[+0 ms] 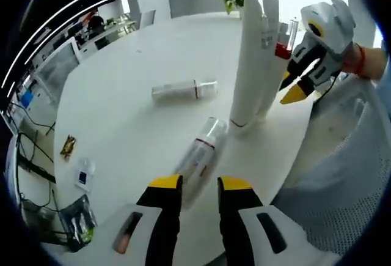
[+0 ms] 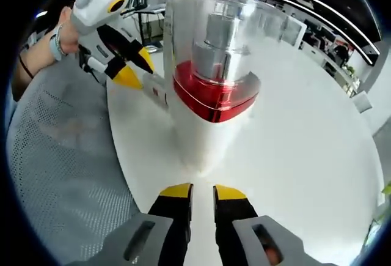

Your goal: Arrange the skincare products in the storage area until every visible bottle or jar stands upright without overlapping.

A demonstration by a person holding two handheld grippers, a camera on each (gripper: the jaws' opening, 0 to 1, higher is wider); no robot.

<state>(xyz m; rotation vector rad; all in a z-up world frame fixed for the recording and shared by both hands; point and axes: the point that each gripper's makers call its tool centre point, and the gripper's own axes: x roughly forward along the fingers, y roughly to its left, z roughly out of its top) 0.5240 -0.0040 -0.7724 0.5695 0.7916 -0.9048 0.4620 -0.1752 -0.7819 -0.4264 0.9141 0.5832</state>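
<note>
Nearest lying bottle (image 1: 200, 151) sits on the counter (image 1: 122, 95) dead ahead of the left tongs (image 1: 200, 183), long axis running away, clear cap at far end; left is nearer. Second lying bottle (image 1: 184, 89) lies crosswise beyond. Left tongs parted, empty. Right tongs (image 2: 201, 189) nearly closed, empty, behind the upright red-collared bottle (image 2: 211, 76)

Bright, even ceiling-strip light washes the white table (image 1: 153, 64) with glare; fisheye edges curve, and the close bottle (image 2: 211, 76) blurs.
</note>
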